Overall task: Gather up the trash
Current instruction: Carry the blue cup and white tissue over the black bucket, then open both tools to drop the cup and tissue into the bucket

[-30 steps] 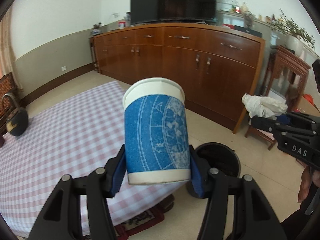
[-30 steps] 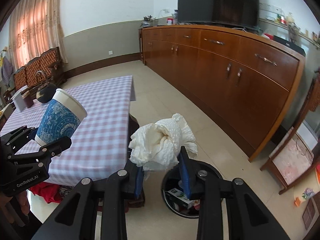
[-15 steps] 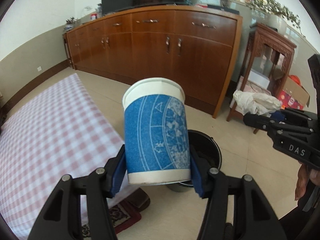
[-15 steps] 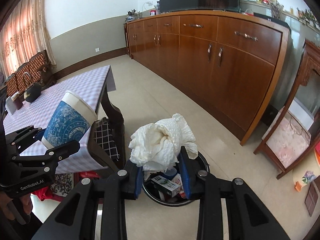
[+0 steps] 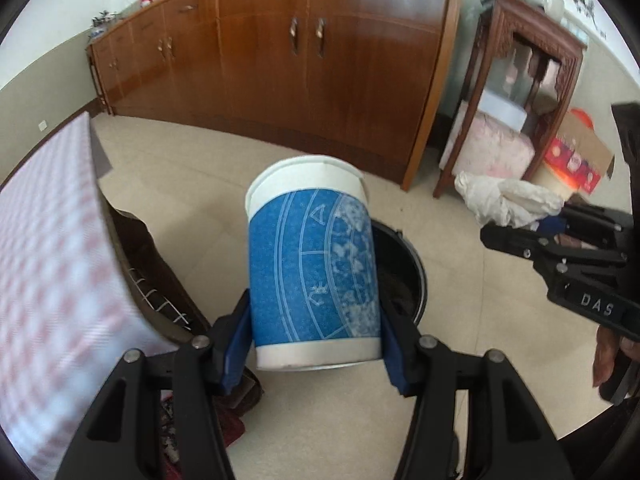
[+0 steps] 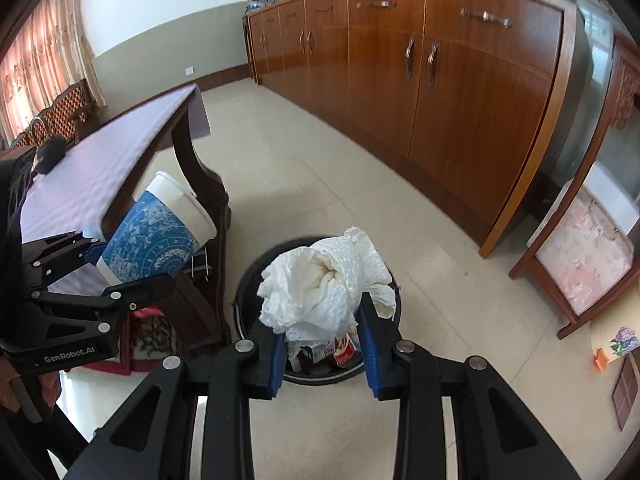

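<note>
My left gripper is shut on a blue and white paper cup, held upright just in front of the black trash bin. The same cup shows at the left of the right wrist view, tilted toward the bin. My right gripper is shut on a crumpled white tissue wad and hangs right over the round black bin, which holds packaging and wrappers. That tissue wad and the right gripper appear at the right edge of the left wrist view.
A table with a pink checked cloth and a dark carved leg stands left of the bin. A long wooden sideboard runs along the far wall. A small carved stand and a cardboard box sit at the right. Beige tiled floor surrounds the bin.
Both grippers have sunk and moved forward off the table toward the bin, each keeping its load. The bin now lies directly under the tissue wad and close behind the cup.
</note>
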